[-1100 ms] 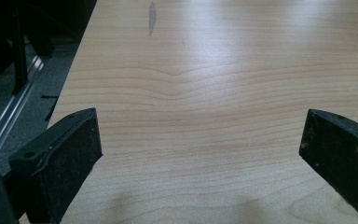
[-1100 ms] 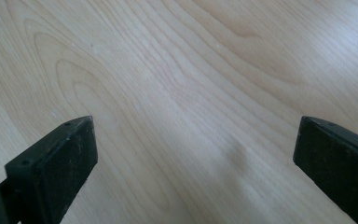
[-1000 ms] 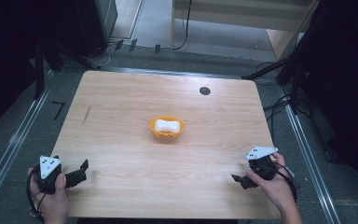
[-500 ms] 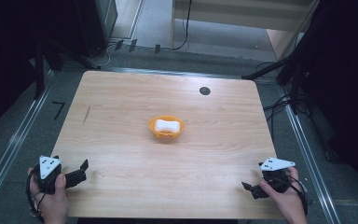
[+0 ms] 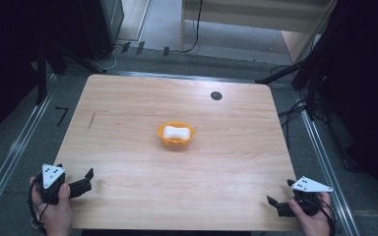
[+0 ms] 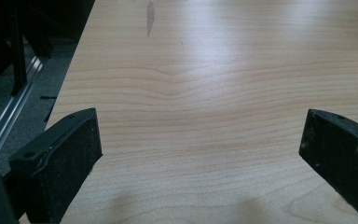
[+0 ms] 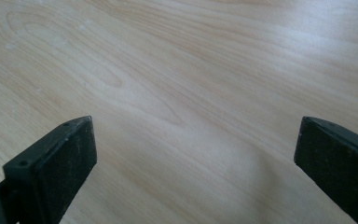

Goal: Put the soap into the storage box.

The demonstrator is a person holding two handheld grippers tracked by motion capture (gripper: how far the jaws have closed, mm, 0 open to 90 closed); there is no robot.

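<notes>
An orange dish (image 5: 176, 134) with a white bone-shaped piece (image 5: 173, 131) in it sits at the middle of the wooden table (image 5: 128, 113). My left gripper (image 5: 81, 183) rests at the front left corner, held by a hand, jaws wide open over bare wood. In the left gripper view its gripper (image 6: 200, 154) has nothing between the jaws. My right gripper (image 5: 278, 205) sits at the front right corner near the table's edge, also open. The right gripper view has its gripper (image 7: 196, 158) spread over bare wood.
A small black round disc (image 5: 216, 96) lies near the far edge of the table. A dark streak (image 5: 91, 120) marks the wood at left. Metal rails (image 5: 15, 152) run along both sides of the table; cables and dark stands lie on the floor beyond.
My right gripper has pulled back toward the front right corner of the table and slightly right. The left gripper has stayed in place.
</notes>
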